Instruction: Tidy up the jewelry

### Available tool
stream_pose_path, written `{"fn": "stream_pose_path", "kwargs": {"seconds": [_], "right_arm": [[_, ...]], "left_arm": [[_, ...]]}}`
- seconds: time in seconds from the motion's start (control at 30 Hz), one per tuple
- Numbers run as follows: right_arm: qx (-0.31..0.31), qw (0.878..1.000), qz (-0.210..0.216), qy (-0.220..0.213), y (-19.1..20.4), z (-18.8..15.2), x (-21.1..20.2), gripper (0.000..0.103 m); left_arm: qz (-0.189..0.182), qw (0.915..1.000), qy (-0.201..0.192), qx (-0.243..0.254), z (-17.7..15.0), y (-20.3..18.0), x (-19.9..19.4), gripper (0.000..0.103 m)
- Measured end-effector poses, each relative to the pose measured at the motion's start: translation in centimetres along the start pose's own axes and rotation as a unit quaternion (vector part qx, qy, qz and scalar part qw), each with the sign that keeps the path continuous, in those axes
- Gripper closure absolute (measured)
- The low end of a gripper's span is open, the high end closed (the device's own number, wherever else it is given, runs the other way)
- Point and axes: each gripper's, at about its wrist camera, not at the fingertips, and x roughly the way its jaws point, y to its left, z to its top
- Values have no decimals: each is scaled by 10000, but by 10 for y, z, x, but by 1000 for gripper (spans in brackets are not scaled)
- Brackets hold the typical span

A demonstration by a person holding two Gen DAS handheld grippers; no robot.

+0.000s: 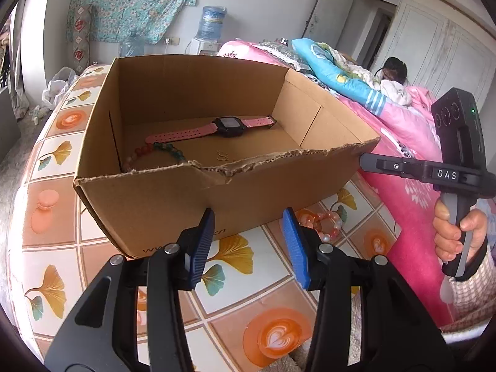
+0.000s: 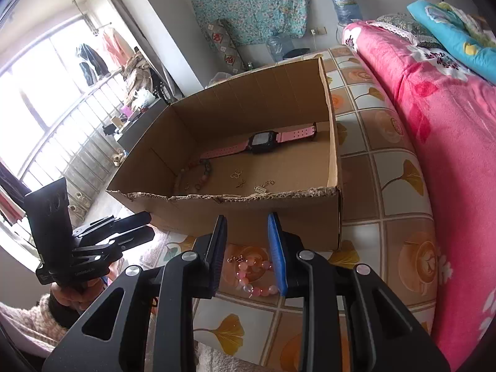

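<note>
Landmark: an open cardboard box (image 1: 198, 192) with a torn near rim, standing on a counter (image 1: 55, 204) covered with a cloth printed with ginkgo leaves and latte cups.

Inside the box, toward its far wall, a pink-strapped watch (image 1: 217, 127) with a black case lies flat on the floor of the box. Nearer the torn rim, at the box's left inner corner, lies a beaded bracelet of red, green and pale beads (image 1: 155, 152). Small gold-coloured pieces (image 2: 238, 177) are scattered on the box floor between that bracelet and the near rim; their exact kind is too small to tell.

Outside the box, just in front of its near wall, a pink beaded bracelet (image 2: 254, 279) rests on the counter.

The right hand-held gripper (image 2: 248, 254) hangs directly over this bracelet, its jaws parted and standing to either side of the beads; the blue pad (image 2: 277, 263) overlaps the bracelet in view, but contact cannot be confirmed. The left hand-held gripper (image 1: 249, 245) is in front of the box's near wall, jaws apart and empty, with the pink bracelet just to its right.

To the right of the box lies a bed under a pink floral quilt (image 2: 449, 130). A water dispenser bottle (image 1: 212, 21) stands beyond the box's far wall.
</note>
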Motion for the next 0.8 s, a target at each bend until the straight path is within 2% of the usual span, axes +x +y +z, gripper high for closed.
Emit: {"fn": "stream_pose_path", "kwargs": {"seconds": [0.1,0.23,0.33,0.5,0.57,0.63,0.7,0.8], "right_arm": [[46,9998,180,54,-1,-4,1,76],[-355,9981,266,431,17,-24,16,76],[-749,9946,1,723,32,-39,35,76],[-1349,9847,-583,942,46,-55,59,76],[-1392,9821,-720,1043,45,-58,65,76],[-1429,9807,-869,1017,42,-60,66,86],[-1330,9813,-970,996,37,-60,63,92],[-1015,9855,-1015,901,23,-59,56,93]], "left_arm": [[54,10000,-41,46,-1,0,1,59],[71,9999,-16,114,-6,-2,2,59],[-2,9998,55,191,-14,-9,4,59],[42,9987,164,487,-27,-27,11,59],[113,9978,210,621,-32,-35,15,59],[175,9966,226,768,-36,-43,19,59],[230,9954,235,904,-39,-50,24,59],[232,9940,237,1043,-42,-59,33,59]]}}
